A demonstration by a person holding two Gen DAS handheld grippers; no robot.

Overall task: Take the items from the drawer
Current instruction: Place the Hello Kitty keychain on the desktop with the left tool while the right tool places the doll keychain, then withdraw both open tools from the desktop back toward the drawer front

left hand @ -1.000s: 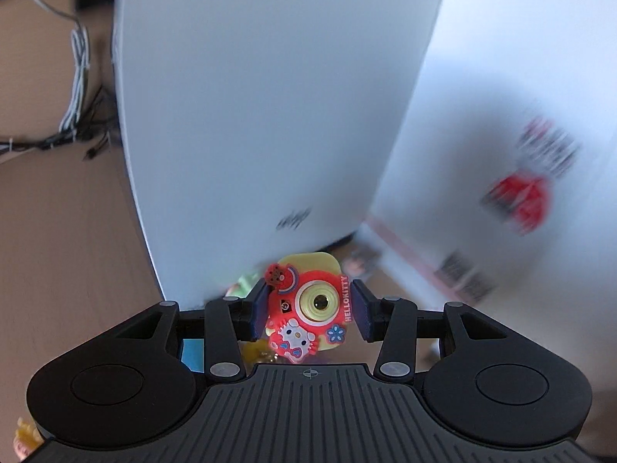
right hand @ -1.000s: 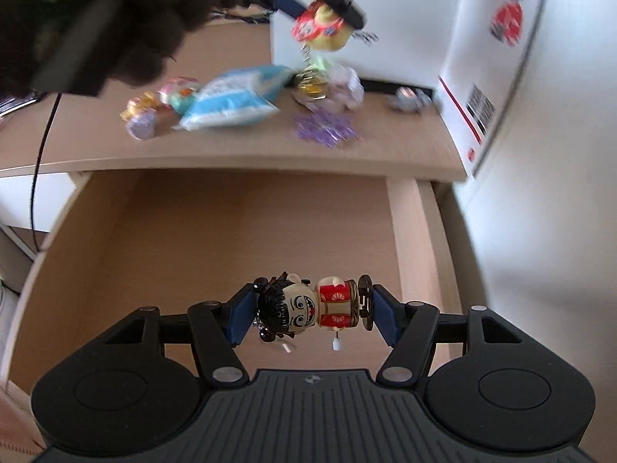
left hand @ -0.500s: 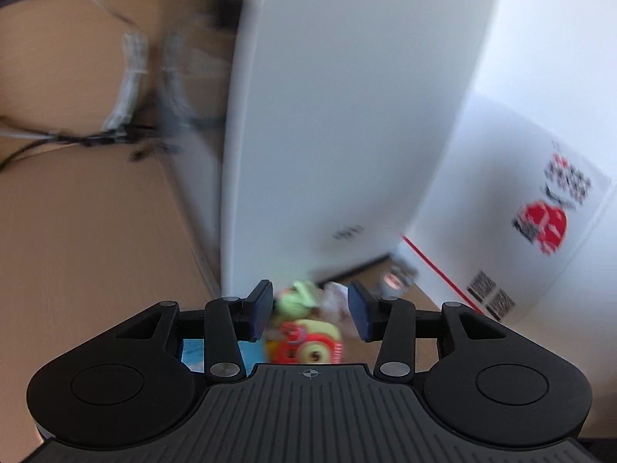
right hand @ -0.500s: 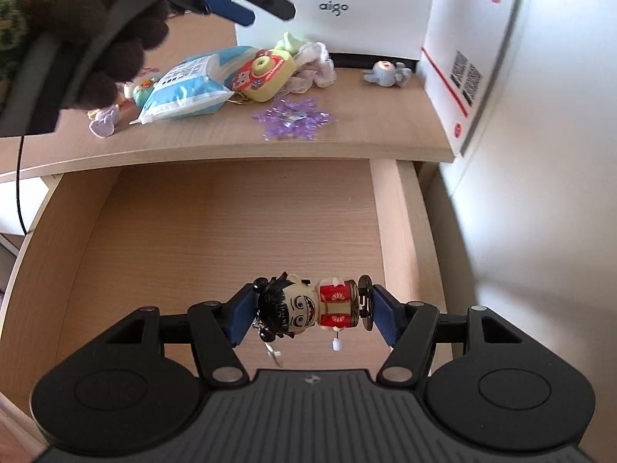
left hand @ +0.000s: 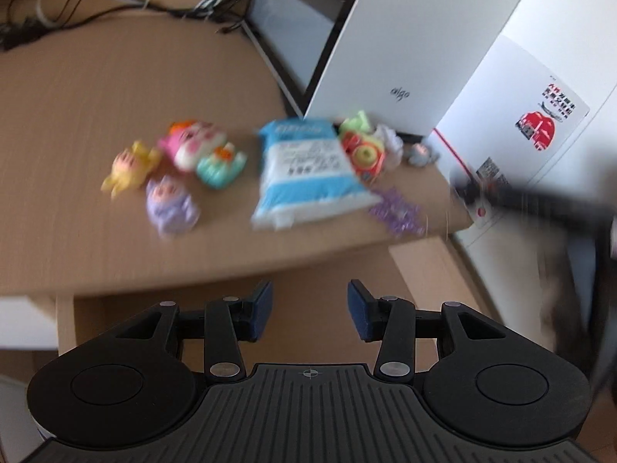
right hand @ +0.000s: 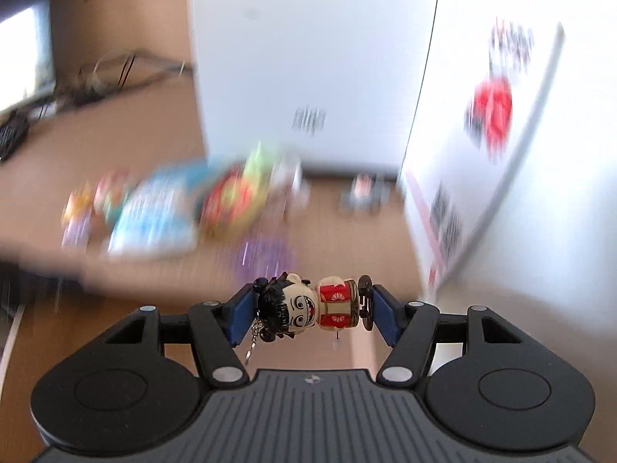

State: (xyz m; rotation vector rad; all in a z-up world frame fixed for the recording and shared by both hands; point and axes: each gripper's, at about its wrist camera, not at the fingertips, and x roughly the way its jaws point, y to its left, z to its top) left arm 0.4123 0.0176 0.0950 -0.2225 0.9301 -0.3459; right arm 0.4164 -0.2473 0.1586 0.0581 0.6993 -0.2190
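The right gripper [right hand: 308, 306] is clamping a figurine [right hand: 308, 305] sideways at lower centre of its frame. The left gripper [left hand: 309, 308] is hanging empty, jaws apart, over the drawer [left hand: 316, 281] at lower centre, toys [left hand: 173, 169] lying on the desk [left hand: 96, 88] above.

we see blue-white plastic pouch [left hand: 308, 171] on wooden surface [left hand: 96, 92] | round red-yellow toy camera [left hand: 364, 153] right of pouch | white box [left hand: 389, 34] behind

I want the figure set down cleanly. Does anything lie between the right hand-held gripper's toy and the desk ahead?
Nothing visible blocks the way. The figure is clamped in the right hand-held gripper, and bare desktop lies ahead, right of the purple snowflake.
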